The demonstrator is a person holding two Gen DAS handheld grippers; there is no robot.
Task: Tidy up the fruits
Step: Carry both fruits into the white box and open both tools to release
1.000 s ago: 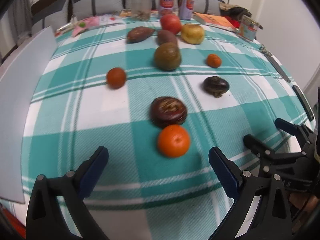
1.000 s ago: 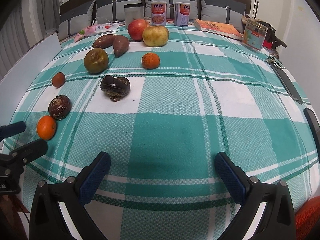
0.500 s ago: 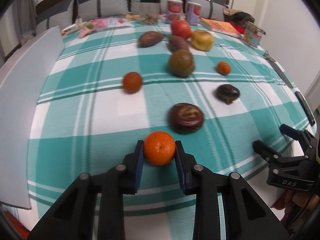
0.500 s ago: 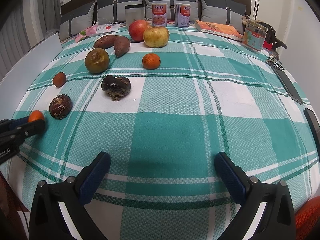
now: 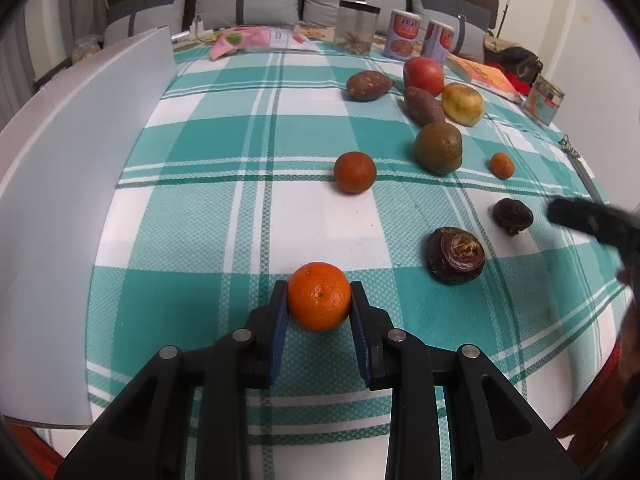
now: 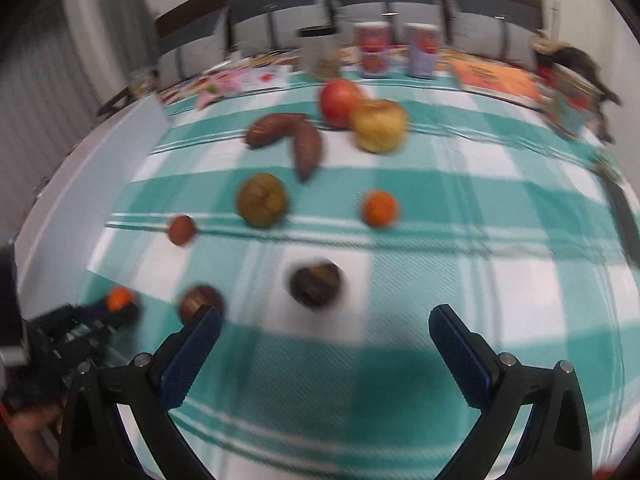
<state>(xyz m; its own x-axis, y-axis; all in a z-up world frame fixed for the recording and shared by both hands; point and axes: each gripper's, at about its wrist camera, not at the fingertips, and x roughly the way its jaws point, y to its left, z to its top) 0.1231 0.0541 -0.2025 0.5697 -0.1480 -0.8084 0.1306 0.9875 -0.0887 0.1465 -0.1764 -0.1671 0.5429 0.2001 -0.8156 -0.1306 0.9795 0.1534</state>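
Note:
My left gripper (image 5: 319,300) is shut on a bright orange mandarin (image 5: 319,295), its blue pads pressed to both sides, just over the checked cloth. Beyond it lie a darker orange fruit (image 5: 354,172), a brown-green round fruit (image 5: 438,147), a small orange (image 5: 501,165) and two dark wrinkled fruits (image 5: 455,255) (image 5: 512,216). At the back sit two sweet potatoes (image 5: 369,85), a red apple (image 5: 424,75) and a yellow apple (image 5: 462,103). My right gripper (image 6: 325,322) is open and empty, with a dark wrinkled fruit (image 6: 315,284) just ahead of it; that view is blurred.
A white board (image 5: 76,184) runs along the left edge of the teal and white cloth (image 5: 224,184). Cans (image 5: 402,34), a clear jar (image 5: 357,26), packets and a book (image 5: 486,78) line the back edge before grey cushions. A person's hand (image 6: 28,432) holds the left gripper.
My left gripper went from wide open to shut on the mandarin and carried it to the left. My right gripper moved forward and up toward the dark fruits, staying open.

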